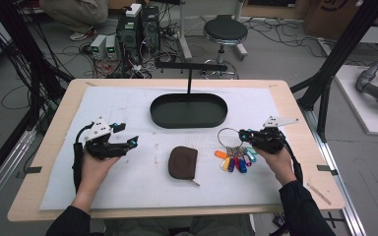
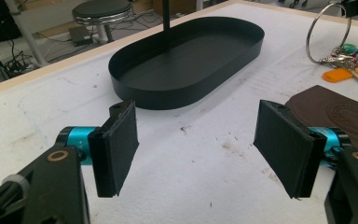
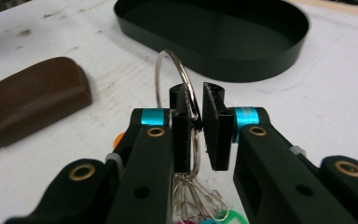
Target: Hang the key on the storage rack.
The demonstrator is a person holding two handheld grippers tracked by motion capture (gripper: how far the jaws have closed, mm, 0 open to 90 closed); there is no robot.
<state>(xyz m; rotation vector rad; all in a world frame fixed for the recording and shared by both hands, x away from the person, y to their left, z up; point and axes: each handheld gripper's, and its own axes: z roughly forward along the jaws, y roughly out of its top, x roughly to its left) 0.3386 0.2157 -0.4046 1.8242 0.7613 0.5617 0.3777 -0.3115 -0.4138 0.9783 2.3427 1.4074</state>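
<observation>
A large metal key ring point(image 3: 158, 78) with several coloured tags point(image 1: 234, 161) lies right of centre on the white mat. My right gripper point(image 1: 242, 133) is shut on the ring, which stands upright between the pads point(image 3: 195, 126). The tags point(image 2: 338, 74) trail on the mat beneath it. A brown zip pouch point(image 1: 183, 162) lies in the middle of the mat, left of the keys. An empty black oval tray point(image 1: 189, 123) sits behind it. At the left, my left gripper point(image 1: 128, 134) hovers open over bare mat, nothing between its pads point(image 2: 196, 144), pointing toward the tray point(image 2: 177, 95) and pouch point(image 2: 340, 112).
A thin black post with a crossbar point(image 1: 189, 73) rises behind the tray. Beyond the table's far edge stand a stool point(image 1: 225, 30) and computer boxes point(image 1: 138, 27) among cables. Black frame poles point(image 1: 342, 49) flank the right side.
</observation>
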